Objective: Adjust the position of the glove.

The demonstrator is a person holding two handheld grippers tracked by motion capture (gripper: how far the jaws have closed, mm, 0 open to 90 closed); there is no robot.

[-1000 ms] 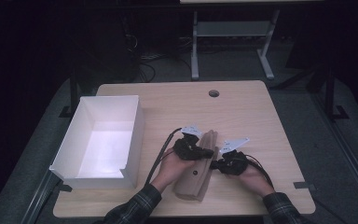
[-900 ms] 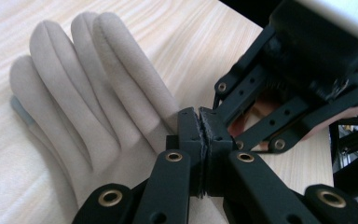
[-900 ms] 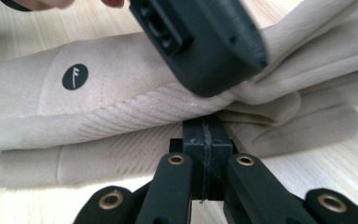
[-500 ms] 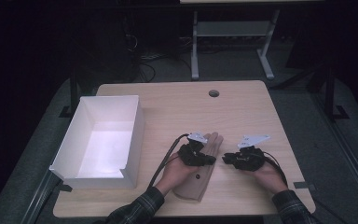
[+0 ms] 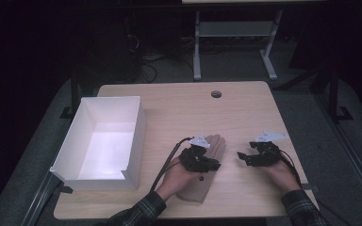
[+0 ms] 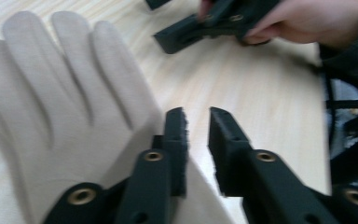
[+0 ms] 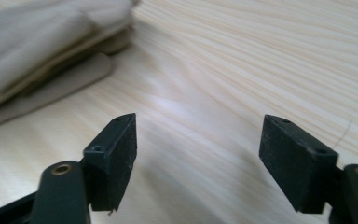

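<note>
Dim room, dark beyond the lit table (image 5: 245, 108); glare inside the white box (image 5: 104, 141). Both gripper views are brighter, soft and blurred.

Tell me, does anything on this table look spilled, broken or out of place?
Nothing stands out. A beige glove lies flat on the wooden table, a white box stands upright with nothing in it, and both grippers sit near the glove.

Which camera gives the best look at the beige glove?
The left gripper view: the glove lies close, its fingers spread flat. The high view shows it small, partly under the left gripper. The right gripper view catches a blurred edge.
</note>
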